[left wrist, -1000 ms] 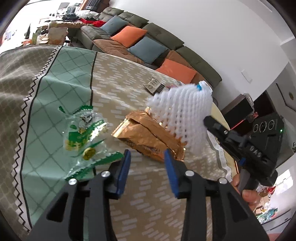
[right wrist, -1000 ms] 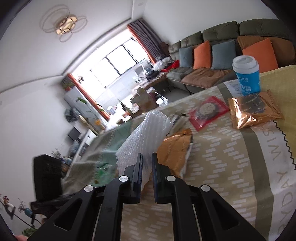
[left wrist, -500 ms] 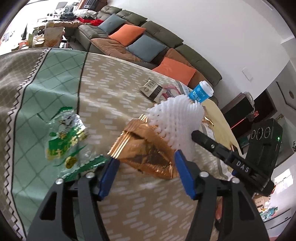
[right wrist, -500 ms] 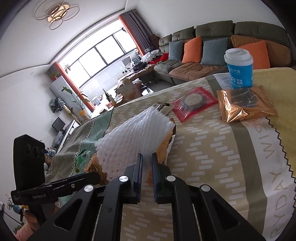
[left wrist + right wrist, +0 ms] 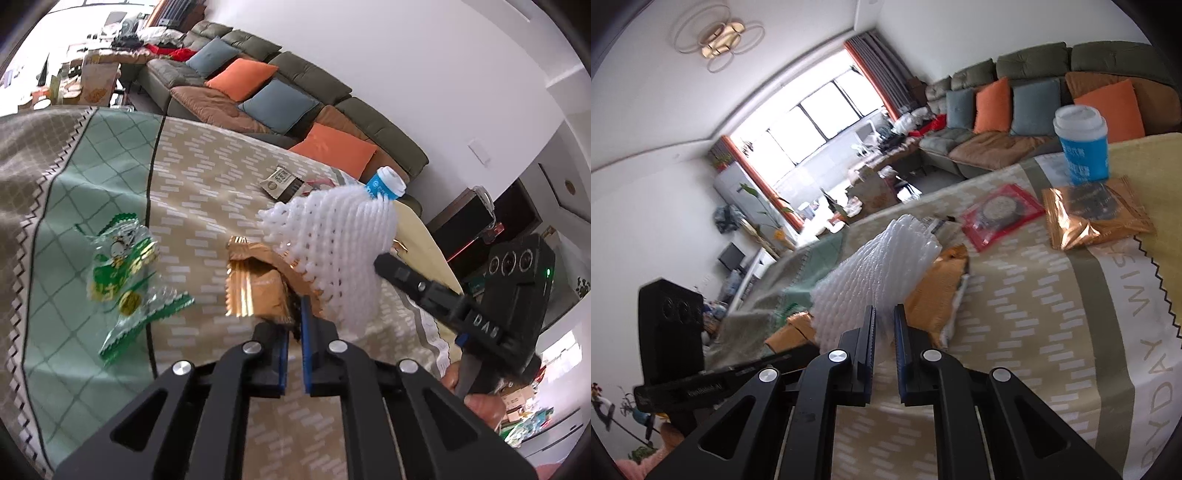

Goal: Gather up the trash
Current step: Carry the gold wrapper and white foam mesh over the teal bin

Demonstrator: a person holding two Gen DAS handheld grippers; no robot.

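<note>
A crumpled gold snack wrapper [image 5: 255, 284] lies on the patterned tablecloth [image 5: 207, 192], and my left gripper [image 5: 293, 317] is shut on its near edge, the foil pinched between the blue pads. A white foam fruit net [image 5: 332, 236] hangs just right of it, over the wrapper's far side. My right gripper [image 5: 884, 314] is shut on the lower end of that foam net [image 5: 882, 266]. From the right wrist the gold wrapper [image 5: 934, 291] shows beneath and right of the net. A hand holds the right gripper's handle at the lower right of the left view.
A green and clear wrapper [image 5: 125, 269] lies left of the gold one. Further back are a small dark packet [image 5: 282, 182], a red packet [image 5: 1001, 212], a second gold packet [image 5: 1093, 218] and a blue paper cup [image 5: 1082, 147]. A sofa [image 5: 295, 85] stands beyond the table.
My left gripper's jaws, open on either side of the gold wrapper, have closed onto its near edge and creased it. The right gripper keeps its hold on the foam net.
</note>
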